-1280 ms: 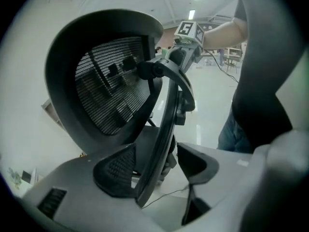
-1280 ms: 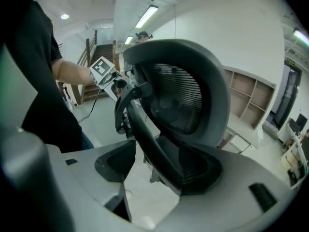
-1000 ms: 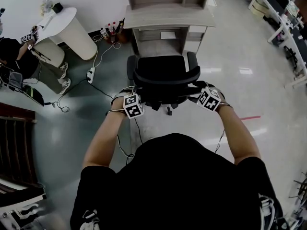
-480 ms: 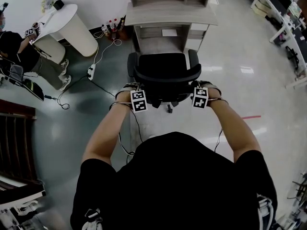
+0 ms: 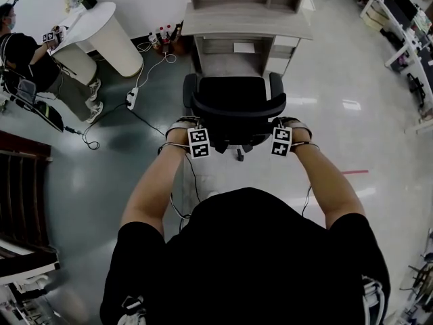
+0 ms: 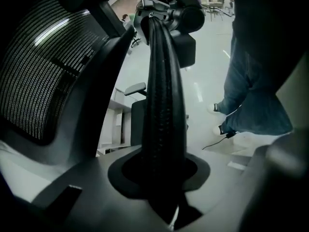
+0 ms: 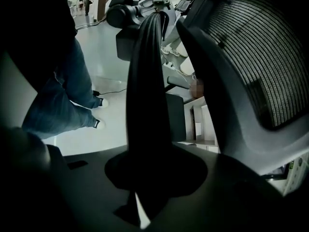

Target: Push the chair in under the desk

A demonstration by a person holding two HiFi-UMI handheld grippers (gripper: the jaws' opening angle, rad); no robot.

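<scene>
Office chair point(image 5: 233, 100) seen from above, black, with a mesh back, standing on a glossy floor just short of the front edge of the worktop point(image 5: 247, 20), its seat facing the opening underneath and not yet inside it. We hold the curved bar point(image 6: 161, 95) along the top of the chair's back at both ends. The left claw point(image 5: 196, 134) is pinched onto the bar's left end and the right claw point(image 5: 281, 131) onto its right end, and each gripper view shows the dark bar running straight up between that claw's jaws, with the mesh beside it. We judge the push to be under way, with most of the travel left. The chair could swivel if one arm pushes harder than the other, and an armrest point(image 5: 189, 90) would then strike the side panel at a front corner of the worktop. A claw could also slide along the smooth bar. A white cable point(image 5: 145, 124) lies on the floor near the chair's left side and might catch a caster.
</scene>
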